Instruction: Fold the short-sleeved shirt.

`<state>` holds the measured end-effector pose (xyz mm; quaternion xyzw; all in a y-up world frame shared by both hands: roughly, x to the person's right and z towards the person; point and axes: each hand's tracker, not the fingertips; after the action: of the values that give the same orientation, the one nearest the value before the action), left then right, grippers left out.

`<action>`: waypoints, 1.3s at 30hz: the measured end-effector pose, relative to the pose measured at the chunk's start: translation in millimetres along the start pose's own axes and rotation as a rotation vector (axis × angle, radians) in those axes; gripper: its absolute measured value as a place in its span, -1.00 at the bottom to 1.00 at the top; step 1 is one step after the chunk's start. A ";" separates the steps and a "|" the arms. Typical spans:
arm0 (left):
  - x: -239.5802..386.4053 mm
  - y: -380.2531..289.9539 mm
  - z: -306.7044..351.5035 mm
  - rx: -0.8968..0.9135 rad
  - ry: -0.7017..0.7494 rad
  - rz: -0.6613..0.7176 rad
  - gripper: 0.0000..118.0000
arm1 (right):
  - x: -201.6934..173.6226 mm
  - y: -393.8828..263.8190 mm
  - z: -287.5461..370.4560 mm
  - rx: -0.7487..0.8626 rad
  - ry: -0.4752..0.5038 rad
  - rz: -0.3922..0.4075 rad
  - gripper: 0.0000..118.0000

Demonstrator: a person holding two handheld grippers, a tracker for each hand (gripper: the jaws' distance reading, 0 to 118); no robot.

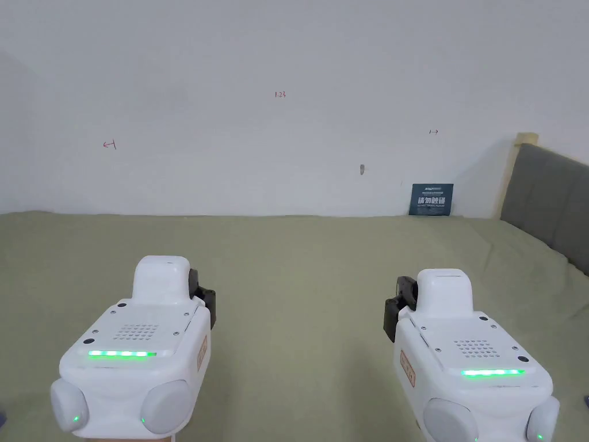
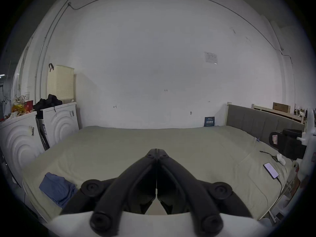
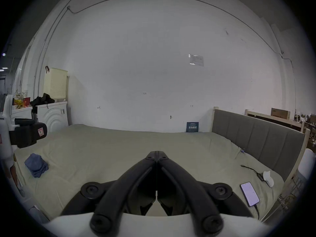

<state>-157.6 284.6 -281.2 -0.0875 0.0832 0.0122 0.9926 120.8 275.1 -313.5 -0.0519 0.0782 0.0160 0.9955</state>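
A folded blue garment (image 2: 57,188) lies on the olive bed sheet (image 2: 119,148) near the bed's left edge; it is also in the right gripper view as the blue garment (image 3: 36,164). My left gripper (image 2: 156,150) is held above the bed with its black jaws pressed together and nothing between them. My right gripper (image 3: 157,157) is shut the same way, empty. In the head view the left gripper (image 1: 202,296) and right gripper (image 1: 397,299) hover side by side over the bare sheet (image 1: 299,270), their white bodies lit green.
A phone (image 3: 249,196) on a cable and a small white device (image 3: 268,178) lie at the bed's right edge. A grey headboard (image 3: 259,138) bounds the right side. White appliances (image 2: 58,121) with a cream basket (image 2: 60,83) stand at the left. A white wall is behind.
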 end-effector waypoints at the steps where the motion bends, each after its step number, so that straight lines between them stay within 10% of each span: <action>1: 0.2 0.0 -0.2 0.004 0.006 -0.004 -1.00 | -0.6 0.2 -0.1 0.001 0.002 0.001 -1.00; 15: -7.1 1.0 -6.1 -0.011 0.035 -0.024 -0.89 | -9.6 0.4 -6.5 0.012 0.009 0.015 -1.00; 16: -6.8 0.8 -6.9 -0.006 0.048 -0.029 -0.68 | -9.9 0.8 -6.6 0.016 0.008 0.014 -0.95; 17: -6.5 0.8 -9.3 -0.006 0.057 -0.033 -0.05 | -10.5 1.6 -7.0 0.017 0.009 0.014 -0.59; 19: -8.9 1.2 -15.4 -0.026 0.062 -0.033 1.00 | -11.4 3.6 -10.7 0.001 0.001 0.015 0.69; 20: -5.2 2.8 -8.9 0.052 0.065 -0.034 1.00 | -11.9 4.4 -9.9 -0.013 -0.001 0.011 0.98; 39: -5.9 10.9 -13.8 -0.090 0.056 -0.035 1.00 | -17.9 2.8 -10.7 0.004 0.004 0.029 1.00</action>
<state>-166.1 292.9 -295.5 -0.1338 0.1087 -0.0037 0.9850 101.3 276.4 -321.5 -0.0491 0.0812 0.0302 0.9950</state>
